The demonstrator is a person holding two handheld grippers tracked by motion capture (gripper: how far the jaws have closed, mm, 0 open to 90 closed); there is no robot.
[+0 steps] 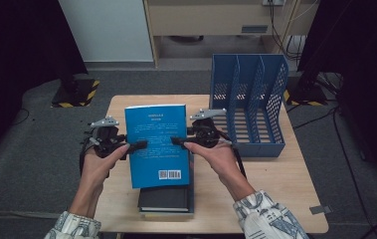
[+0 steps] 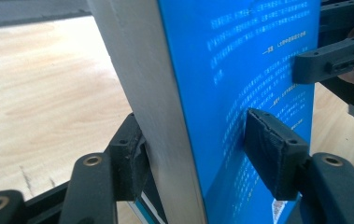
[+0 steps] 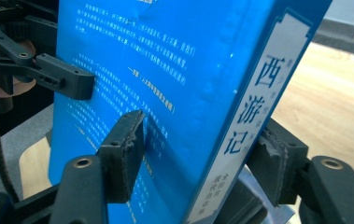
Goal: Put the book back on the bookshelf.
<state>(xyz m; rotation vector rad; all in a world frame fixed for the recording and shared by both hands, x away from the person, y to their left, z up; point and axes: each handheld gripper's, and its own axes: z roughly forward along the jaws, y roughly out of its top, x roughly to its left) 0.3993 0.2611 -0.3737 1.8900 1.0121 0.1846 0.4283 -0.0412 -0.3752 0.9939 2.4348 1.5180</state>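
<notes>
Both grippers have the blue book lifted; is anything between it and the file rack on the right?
Nothing visible. The blue book hangs over the dark book, and the table toward the rack is bare; its slots look empty.

The high view looks down over the table; both gripper views closely share the blue book.

Right tool clamped across blue book near white spine; left tool on cover

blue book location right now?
High view, centre: the blue book is clamped between the left gripper and right gripper, above the dark book, left of the blue file rack.
</notes>
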